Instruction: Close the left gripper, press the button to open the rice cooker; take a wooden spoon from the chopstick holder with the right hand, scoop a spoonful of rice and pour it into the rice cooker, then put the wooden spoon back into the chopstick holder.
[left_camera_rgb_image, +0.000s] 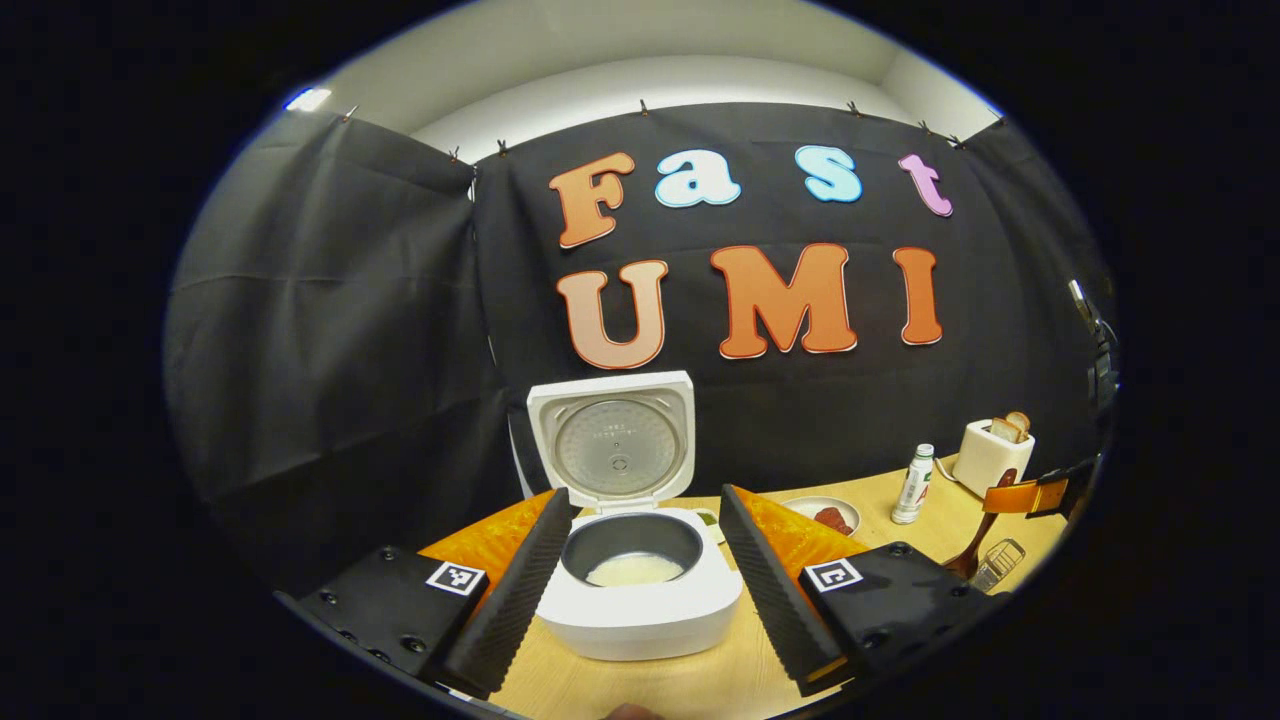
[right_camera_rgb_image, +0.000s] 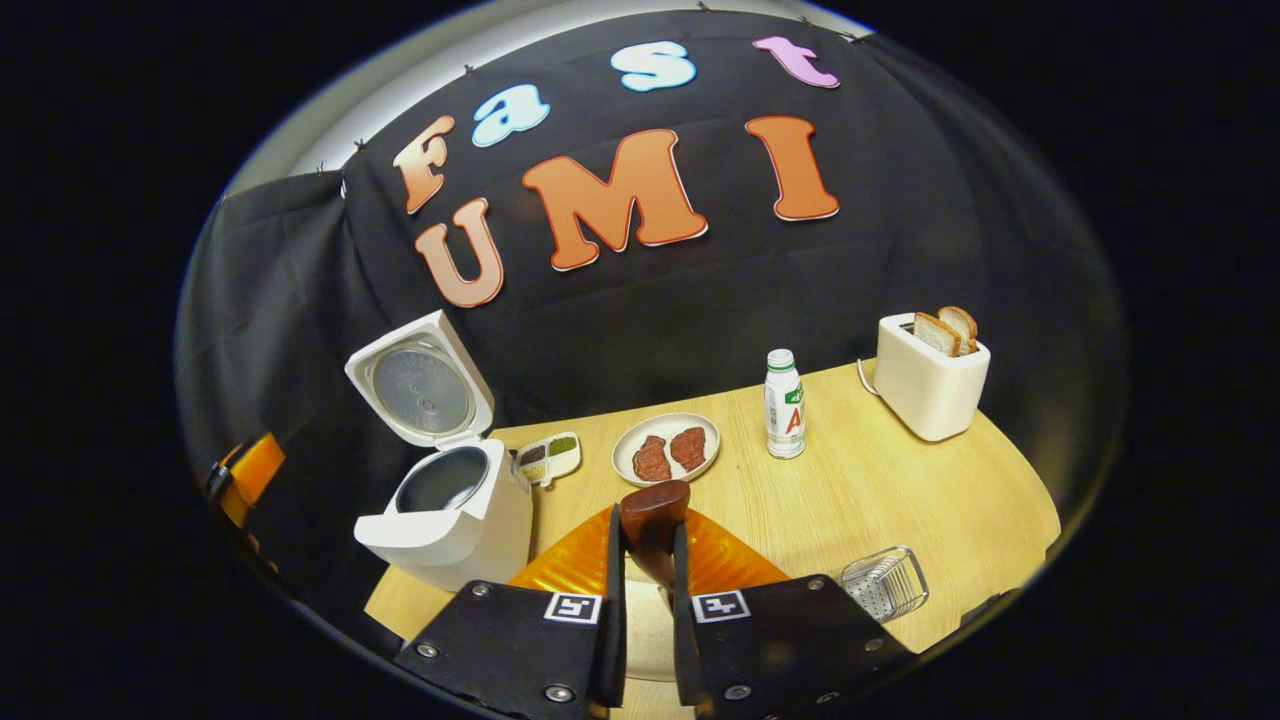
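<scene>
My right gripper (right_camera_rgb_image: 648, 600) pinches the wooden spoon (right_camera_rgb_image: 654, 520) by its handle, both fingers pressed on it, the brown bowl of the spoon rising just ahead of the fingertips. Below it sits an orange bowl (right_camera_rgb_image: 730, 560) of rice. The clear chopstick holder (right_camera_rgb_image: 885, 582) lies on the worktop (right_camera_rgb_image: 900, 480) just to its right. Ahead of it are a plate (right_camera_rgb_image: 666, 448), a bottle (right_camera_rgb_image: 784, 405) and a toaster (right_camera_rgb_image: 930, 375). My left gripper (left_camera_rgb_image: 645, 580) is spread wide, its fingers flanking the rice cooker (left_camera_rgb_image: 640, 590) straight ahead, whose lid (left_camera_rgb_image: 612, 440) stands open with white rice in the pot.
</scene>
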